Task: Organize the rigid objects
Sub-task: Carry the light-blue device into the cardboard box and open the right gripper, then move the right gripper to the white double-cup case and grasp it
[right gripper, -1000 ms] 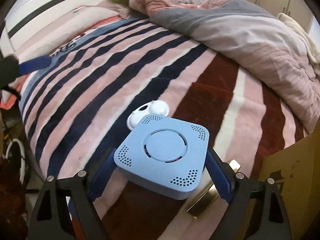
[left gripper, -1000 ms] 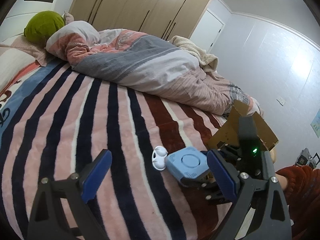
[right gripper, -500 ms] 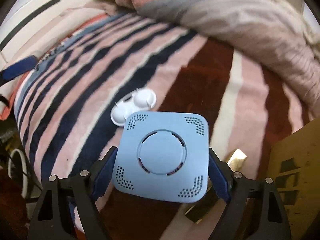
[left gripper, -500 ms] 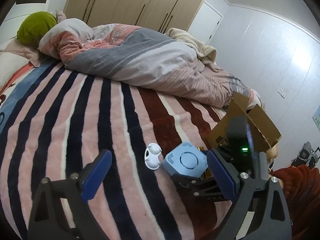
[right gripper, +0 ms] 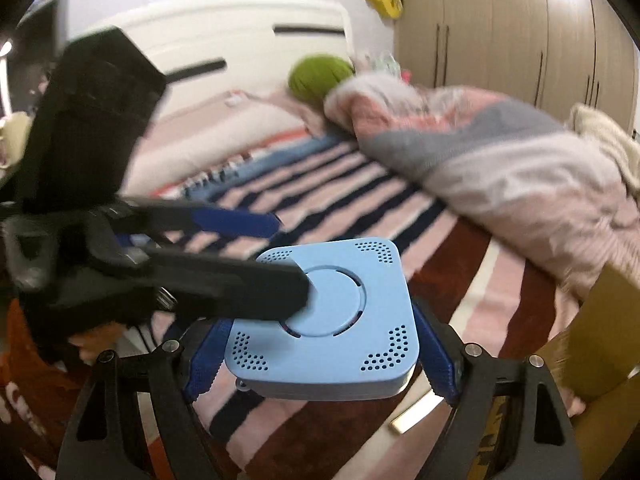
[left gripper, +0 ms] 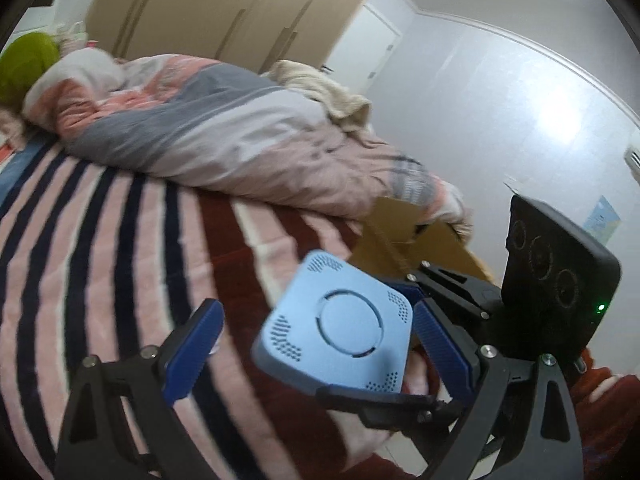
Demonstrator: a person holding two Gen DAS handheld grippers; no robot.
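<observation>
Right claw [right gripper: 320, 354]: closed on the blue box [right gripper: 326, 312]; blue pads press its left and right sides, box lifted clear of the bed, top face up and level in the right view.
Left claw [left gripper: 316, 344]: jaws spread wide, gripping nothing; box sits in the gap between its fingers in the left view, tilted, nearer the right pad [left gripper: 440, 344]. Contact with that pad cannot be told.
Left claw from the right view [right gripper: 280, 260]: comes in from the left; one black finger [right gripper: 240, 292] lies across the box top, its tip over the round centre panel, the other blue-padded finger reaches beyond the box's far edge.
Blue box: square, rounded corners, round panel in the middle, dotted vent patches at each corner; grey underside shows at the front edge.
Carton [left gripper: 404, 240]: brown cardboard, flaps open, standing at the bed's far right behind the box; inside not visible from either camera, contents cannot be told. Right view catches only one brown wall [right gripper: 600, 320] at the frame's right edge.
Gold bar [right gripper: 416, 412]: small flat piece lying on the blanket below the right claw, near the carton.
Blanket [left gripper: 100, 260]: striped pink, dark and maroon, covering the bed.
Quilt [left gripper: 240, 136]: bunched pink and grey heap along the far side.
Green cushion [right gripper: 320, 76]: at the headboard end.
Sharpness: both views motion-blurred.
</observation>
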